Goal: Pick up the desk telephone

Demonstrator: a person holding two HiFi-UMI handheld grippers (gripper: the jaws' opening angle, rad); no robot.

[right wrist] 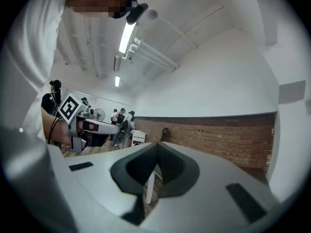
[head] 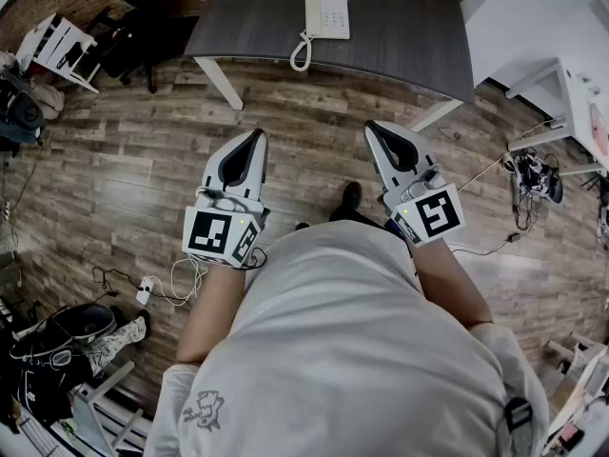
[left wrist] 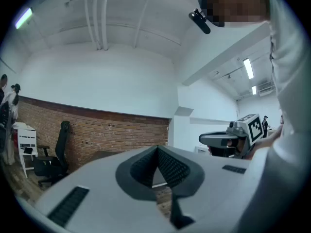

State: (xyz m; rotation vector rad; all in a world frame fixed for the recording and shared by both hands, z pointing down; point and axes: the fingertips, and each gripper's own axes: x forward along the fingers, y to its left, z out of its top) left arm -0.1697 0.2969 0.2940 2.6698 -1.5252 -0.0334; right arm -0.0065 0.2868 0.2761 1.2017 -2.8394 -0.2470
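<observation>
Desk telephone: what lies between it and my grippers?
In the head view, only wooden floor and the front of the dark desk separate the desk telephone from the shut left gripper and right gripper.

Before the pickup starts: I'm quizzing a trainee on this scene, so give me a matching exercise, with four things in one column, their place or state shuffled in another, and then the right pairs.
Things
1. desk telephone
2. left gripper
3. black office chair
4. white power strip

Place or state
A. lying on the wooden floor with white cables attached
B. fingers shut, nothing between them
C. on the dark table
D. beside the brick wall

Pairs: 1-C, 2-B, 3-D, 4-A
</observation>
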